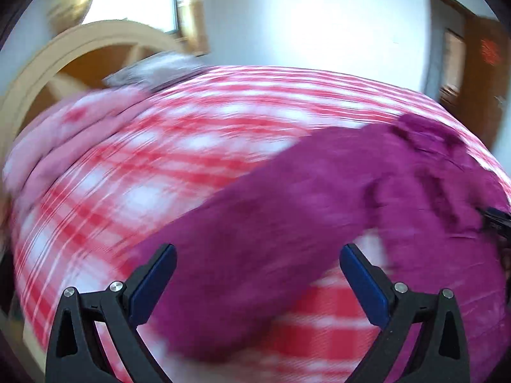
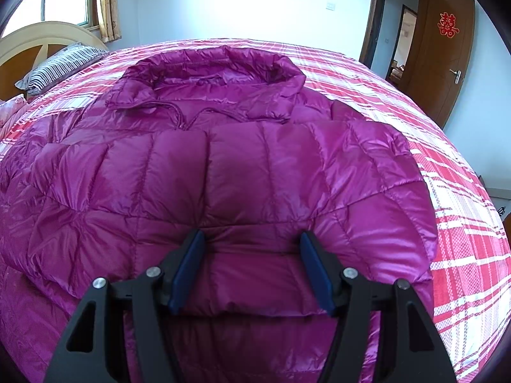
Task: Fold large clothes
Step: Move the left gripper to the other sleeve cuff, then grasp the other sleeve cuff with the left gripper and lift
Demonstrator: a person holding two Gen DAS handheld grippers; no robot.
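A red paper ornament (image 2: pixel 446 25), its character too small to read with certainty, hangs on the brown wooden door (image 2: pixel 444 63) far ahead and to the right of the right gripper (image 2: pixel 252 239); its blue-padded jaws press a puffy fold of the magenta quilted jacket (image 2: pixel 223 166), glossy, stitched in panels, hood farthest from the tool, spread over the red-and-white plaid bedcover (image 2: pixel 463 223); a striped pillow (image 2: pixel 60 65) lies ahead-left; the left gripper (image 1: pixel 257 252), blurred, stands wide apart and holds nothing, above a jacket sleeve.
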